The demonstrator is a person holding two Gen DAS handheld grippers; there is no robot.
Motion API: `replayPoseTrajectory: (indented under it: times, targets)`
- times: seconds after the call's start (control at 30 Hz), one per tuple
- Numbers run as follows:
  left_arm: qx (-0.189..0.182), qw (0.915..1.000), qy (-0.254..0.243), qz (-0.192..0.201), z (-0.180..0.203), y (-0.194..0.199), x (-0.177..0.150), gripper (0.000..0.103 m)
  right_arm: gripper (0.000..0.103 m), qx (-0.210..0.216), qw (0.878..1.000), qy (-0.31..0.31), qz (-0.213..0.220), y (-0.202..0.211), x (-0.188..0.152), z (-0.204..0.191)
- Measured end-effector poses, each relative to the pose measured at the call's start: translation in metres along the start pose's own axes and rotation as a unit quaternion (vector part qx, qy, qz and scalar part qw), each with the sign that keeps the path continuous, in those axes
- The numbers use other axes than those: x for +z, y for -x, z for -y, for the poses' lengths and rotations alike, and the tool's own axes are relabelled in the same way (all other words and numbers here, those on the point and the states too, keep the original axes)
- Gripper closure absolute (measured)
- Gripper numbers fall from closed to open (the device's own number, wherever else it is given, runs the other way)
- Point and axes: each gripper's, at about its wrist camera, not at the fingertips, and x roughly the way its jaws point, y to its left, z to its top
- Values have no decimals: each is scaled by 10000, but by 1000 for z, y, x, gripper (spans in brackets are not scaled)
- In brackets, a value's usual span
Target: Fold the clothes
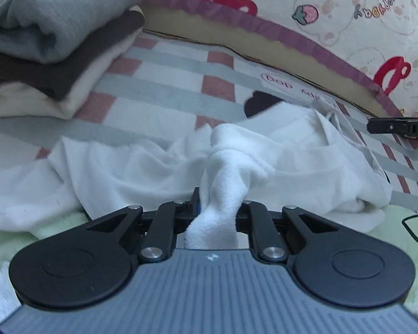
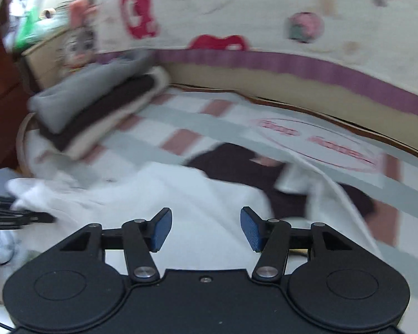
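**Left claw holds a bunch of white cloth, right claw free, mid-fold on the bed**

Far to the left of the left claw, and beyond it, a stack of folded clothes sits on the bed: a grey knit on top, a dark brown piece under it, a cream one at the bottom. These look finished. The left claw itself is closed nearly all the way, pinching a thick twist of the white fleecy garment, which runs up between its fingers and spreads out just ahead into a rumpled, half-flattened heap on the pink, grey and white checked bedsheet. To the right of that claw, at the frame's edge, the tip of the other black tool pokes in.

In the right wrist view, which is blurred, the right claw stands wide apart with nothing between its blue pads; the white garment lies just below and ahead of it. A dark brown cloth lies ahead and slightly right of this claw, partly under the white one. Beyond it all runs a cream quilt with red printed shapes and a purple border.

The step in hand seems to be laying out or folding the white garment, one end held, the other let go. Next, the right claw probably needs to find a fresh edge or corner, close on a single layer, and work with the left to pull the cloth flat.
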Motion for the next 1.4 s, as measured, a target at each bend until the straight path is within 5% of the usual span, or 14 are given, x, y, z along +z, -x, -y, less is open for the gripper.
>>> replayPoseTrajectory:
  times: [0.17,0.2,0.27,0.37,0.6,0.7,0.77,0.87,0.97,1.03,1.1,1.2,1.27,1.4]
  targets:
    - [-215,9995,224,17,-8,1,-7,91,40,-131,9919,738,-1023,-43,-6,-1]
    - [-171,9997,180,-43,-8,1,-10,90,48,-75,9919,603,-1120,-44,-12,3]
    - [-76,9997,160,-152,-6,0,-14,90,85,68,9932,421,-1082,-39,-26,5]
    - [-70,9998,152,-130,-1,-2,-13,90,94,257,9949,569,-797,-23,-48,-10]
    - [-137,9997,76,-161,4,-6,-18,88,94,524,9929,384,-993,-13,-75,-18]
    - [-114,9998,-116,-133,9,-2,-20,91,85,289,9977,79,-615,-9,-66,-8]
    - [-148,9997,-170,-118,11,0,-21,91,56,192,9993,-64,-325,-6,-57,-3]
    - [-323,9992,-233,-63,15,2,-22,91,33,-106,9994,73,-315,-21,-51,1]
    - [-509,9980,-375,37,22,7,-24,91,33,-316,9981,305,-441,-44,-55,0]
    - [-493,9966,-620,205,30,13,-27,91,45,-252,9990,163,-326,-50,-59,2]
    - [-485,9952,-788,311,35,16,-29,91,101,-284,9992,174,-234,-48,-63,-4]
    - [-398,9954,-818,301,38,13,-29,91,101,-446,9982,369,-132,-41,-69,-19]
    - [-352,9949,-881,329,40,13,-29,90,102,-1046,9917,753,-41,-31,-64,-26]
    - [-358,9954,-812,369,40,16,-29,88,103,-1486,9883,317,109,-13,-48,10]
